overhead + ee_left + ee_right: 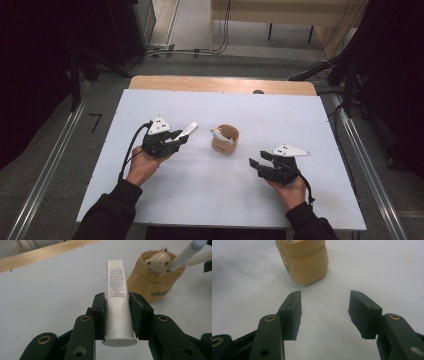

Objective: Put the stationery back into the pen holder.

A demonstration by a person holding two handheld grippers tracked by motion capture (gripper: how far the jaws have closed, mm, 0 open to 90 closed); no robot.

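A: From the high view, we hold the white tube (188, 130) in our left gripper (176, 136), raised off the desk (165, 205) toward its left side, aimed at the tan pouch (225, 139) near the desk's middle. The pouch is soft and already crowded; we judge a push against its rim could tip it or knock out what stands in it.

B: Our right gripper (256, 164) sits toward the right edge, fingers standing wide with nothing between them, well apart from the pouch, so nothing steadies it.

A: In the left gripper view, the fingers (100, 312) clamp the tube (117, 302) low, near its flat cap, with most of its length standing out beyond the tips. That long overhang could pivot in the grip if the tip hits the pouch (152, 282), where a bear figure (158, 262) and two pens (186, 253) stand.

B: In the right gripper view, our fingers (292, 312) are spread above bare desk, with the pouch (305, 261) beyond them, apart.
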